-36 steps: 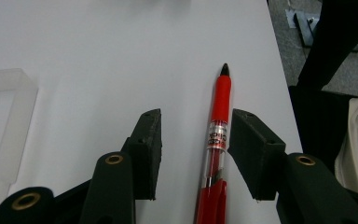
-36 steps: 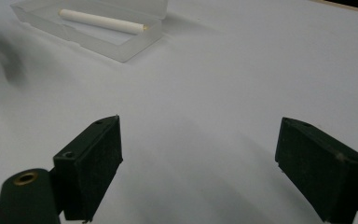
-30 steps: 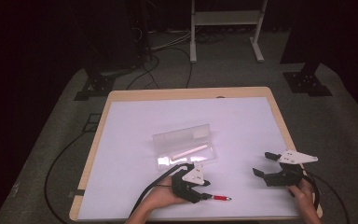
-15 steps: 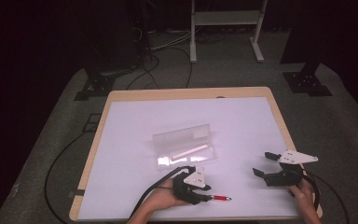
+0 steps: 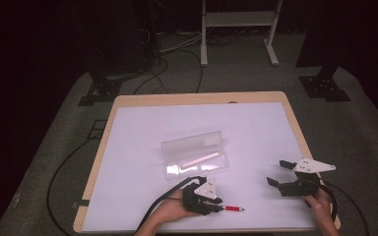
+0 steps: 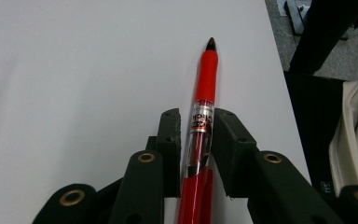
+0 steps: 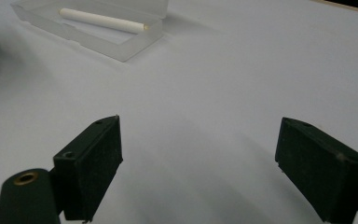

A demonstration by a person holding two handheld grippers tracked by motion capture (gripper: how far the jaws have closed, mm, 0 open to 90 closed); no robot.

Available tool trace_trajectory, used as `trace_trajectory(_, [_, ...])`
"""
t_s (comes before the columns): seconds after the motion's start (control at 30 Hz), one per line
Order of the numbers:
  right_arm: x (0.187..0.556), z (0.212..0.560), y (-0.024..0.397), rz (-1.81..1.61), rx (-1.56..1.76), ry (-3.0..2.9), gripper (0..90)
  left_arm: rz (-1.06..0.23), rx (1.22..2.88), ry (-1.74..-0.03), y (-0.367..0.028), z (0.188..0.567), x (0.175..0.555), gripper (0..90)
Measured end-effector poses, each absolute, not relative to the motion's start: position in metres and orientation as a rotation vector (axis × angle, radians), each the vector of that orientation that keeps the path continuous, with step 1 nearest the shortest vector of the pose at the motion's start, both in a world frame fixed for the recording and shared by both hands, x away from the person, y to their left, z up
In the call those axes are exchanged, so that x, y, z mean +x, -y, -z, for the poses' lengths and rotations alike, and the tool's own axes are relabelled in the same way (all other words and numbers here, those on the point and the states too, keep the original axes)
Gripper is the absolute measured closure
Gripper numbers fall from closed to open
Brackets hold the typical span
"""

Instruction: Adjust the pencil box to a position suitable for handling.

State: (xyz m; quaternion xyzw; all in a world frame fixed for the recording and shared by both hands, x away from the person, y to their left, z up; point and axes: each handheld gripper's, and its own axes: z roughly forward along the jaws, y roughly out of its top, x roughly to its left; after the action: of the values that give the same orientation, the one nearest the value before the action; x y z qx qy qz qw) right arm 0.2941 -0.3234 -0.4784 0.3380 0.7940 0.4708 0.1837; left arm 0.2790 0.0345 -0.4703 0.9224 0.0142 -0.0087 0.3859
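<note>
A: Red plastic marker pen (image 6: 200,135) sits clamped in the left gripper (image 5: 215,203), near counter (image 5: 142,123) edge.

B: Next, probably the clear plastic case (image 5: 193,153), centre; right gripper (image 7: 198,170) gapes wide, empty.

Probably a lab: dark room, floor cables (image 5: 174,73), stand bases (image 5: 325,87) (black) around table (image 5: 197,100).

a wood-rimmed table (image 5: 109,147) with a white top stands on grey carpet (image 5: 364,132). beyond its far edge, black cables (image 5: 177,54) tangle beside a white frame (image 5: 204,34). a black left base (image 5: 101,91) and a right base (image 5: 325,86) sit off the far corners. another cable (image 5: 49,187) loops along the table's left side.
</note>
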Motion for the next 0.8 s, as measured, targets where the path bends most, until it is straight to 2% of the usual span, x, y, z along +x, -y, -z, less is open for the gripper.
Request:
trace_trajectory(0.2, [0.2939,0.4784,0.3230,-1.323,0.950,-2.241,13.8,0.027,2.349,-0.043,-0.0346,0.4703,0.2794,78.6])
trace_trajectory(0.8, [0.2941,0.4784,0.3234,-1.329,0.952,-2.240,13.7,0.003,2.346,-0.058,-0.0355,0.4635,0.2804,79.6])
